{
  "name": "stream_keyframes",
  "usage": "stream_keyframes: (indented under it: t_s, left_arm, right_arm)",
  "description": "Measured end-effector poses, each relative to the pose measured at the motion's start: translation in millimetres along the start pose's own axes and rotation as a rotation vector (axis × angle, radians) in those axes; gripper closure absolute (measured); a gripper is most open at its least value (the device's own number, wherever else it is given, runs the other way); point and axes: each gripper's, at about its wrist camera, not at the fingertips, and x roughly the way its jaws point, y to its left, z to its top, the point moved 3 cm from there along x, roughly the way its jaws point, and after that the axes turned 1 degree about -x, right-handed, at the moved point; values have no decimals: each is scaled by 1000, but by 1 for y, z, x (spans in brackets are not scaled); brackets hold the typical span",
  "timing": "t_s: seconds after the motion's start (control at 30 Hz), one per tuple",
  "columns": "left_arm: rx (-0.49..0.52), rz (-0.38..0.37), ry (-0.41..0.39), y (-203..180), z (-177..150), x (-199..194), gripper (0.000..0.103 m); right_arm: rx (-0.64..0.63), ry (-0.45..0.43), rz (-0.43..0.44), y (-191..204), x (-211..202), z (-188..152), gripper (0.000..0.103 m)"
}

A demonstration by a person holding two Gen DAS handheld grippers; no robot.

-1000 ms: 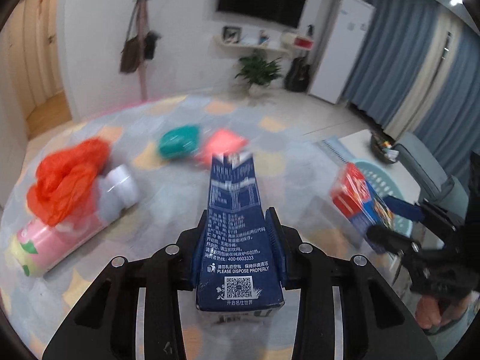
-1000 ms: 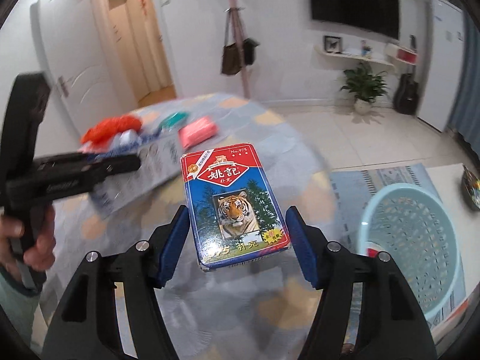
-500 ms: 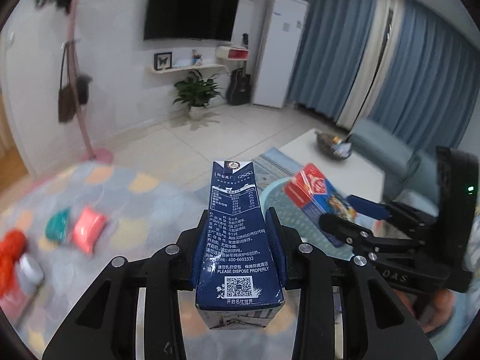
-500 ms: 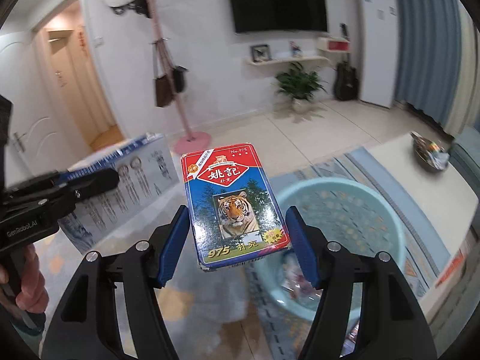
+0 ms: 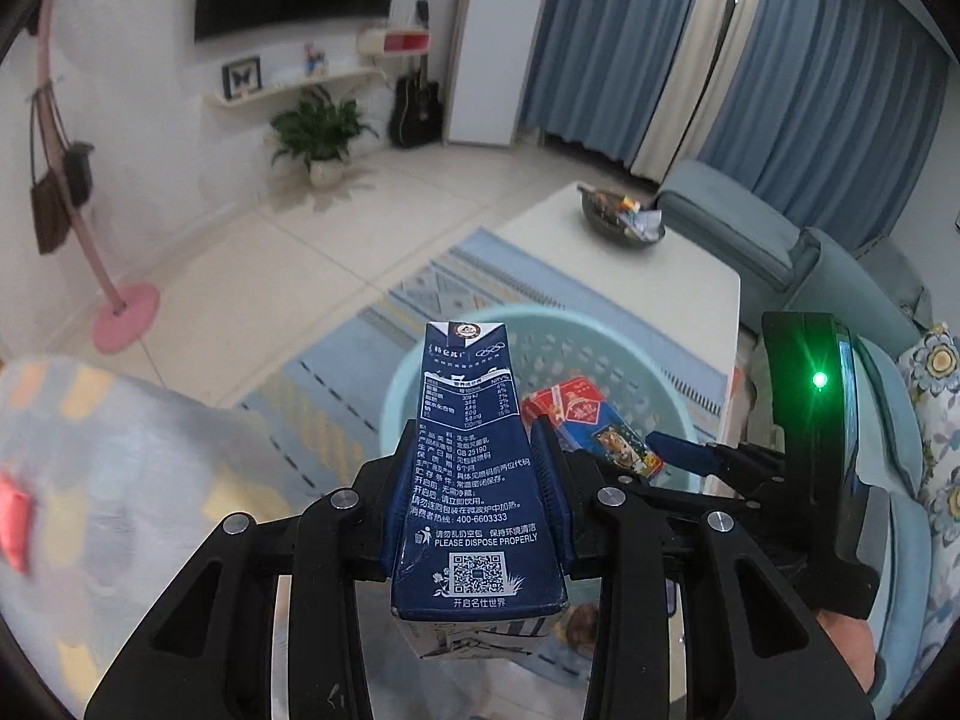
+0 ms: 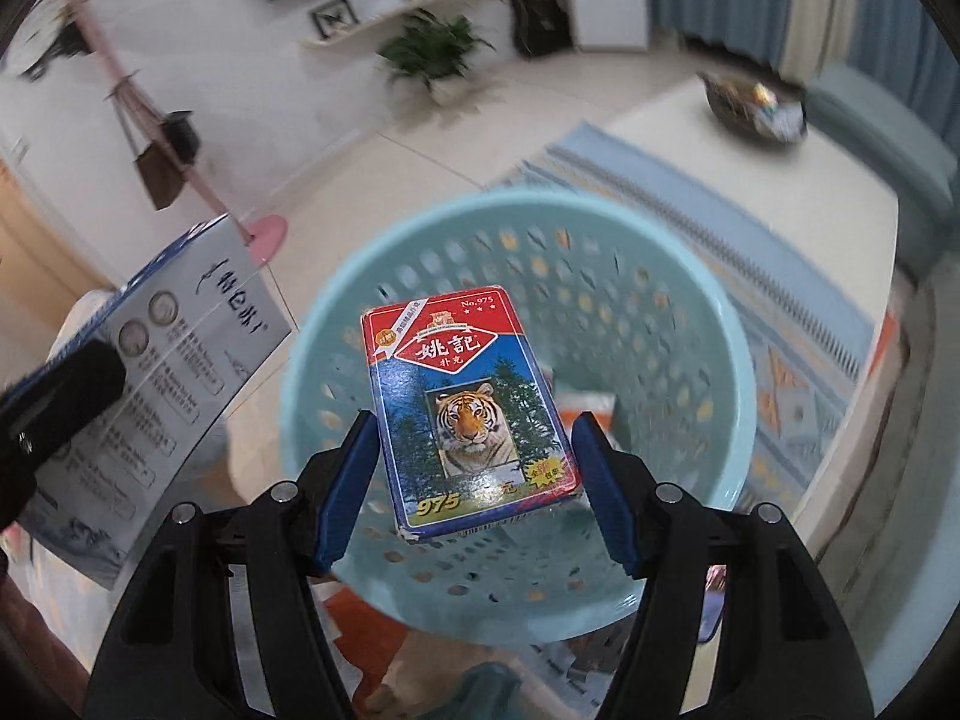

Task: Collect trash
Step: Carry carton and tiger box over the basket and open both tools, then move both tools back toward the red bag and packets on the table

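Observation:
My left gripper (image 5: 474,516) is shut on a dark blue milk carton (image 5: 471,480), held above the near rim of a light blue perforated basket (image 5: 612,339). My right gripper (image 6: 474,468) holds a red and blue playing-card box with a tiger picture (image 6: 468,420) over the basket's opening (image 6: 678,324); small gaps show between the blue pads and the box. The card box also shows in the left wrist view (image 5: 591,429), and the milk carton in the right wrist view (image 6: 156,414). Some trash lies at the basket's bottom (image 6: 585,405).
The basket stands on a striped rug (image 5: 420,294) beside a white low table (image 5: 660,276) with a dark bowl (image 5: 621,219). A patterned tabletop (image 5: 120,456) with a red item (image 5: 15,516) lies left. A blue sofa (image 5: 840,276) is right, a pink coat stand (image 5: 114,300) behind.
Both grippers swung away from the patterned table toward the basket. The card box now hangs over the basket's opening and the right jaws look slightly wider. The carton stays gripped.

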Motion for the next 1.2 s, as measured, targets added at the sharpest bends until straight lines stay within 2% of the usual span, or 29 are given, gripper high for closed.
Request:
stream_keyframes:
  t_s: [0.17,0.23,0.3,0.4,0.67,0.77,0.83,0.97,1.03,1.2]
  left_arm:
    - [-43,-35,53,6,-8,20,67]
    - [-65,-40,55,11,-11,20,48]
    - [-75,-41,40,14,-10,14,46]
    - [-97,-48,25,19,-10,6,46]
    - [-138,-33,-19,36,-17,-26,44]
    - [-157,-19,-53,49,-25,-52,43]
    - [-193,-14,-84,64,-33,-73,37]
    - [-271,63,-137,105,-52,-119,31]
    - [-324,110,-162,128,-60,-141,25]
    - [-465,245,-223,194,-82,-202,23]
  right_arm:
    - [98,53,-4,-23,19,-12,39]
    - [122,54,4,-29,20,-14,39]
    - [130,45,1,-31,17,-17,38]
    - [136,25,-1,-27,9,-17,32]
    - [44,-18,4,17,-13,-16,32]
    - [-15,-55,25,46,-30,-15,32]
    - [-66,-82,34,66,-40,-15,32]
    - [-149,-104,63,105,-52,-17,31]
    - [-204,-114,99,134,-59,-21,31]
    - [-322,-146,154,194,-73,-30,25]
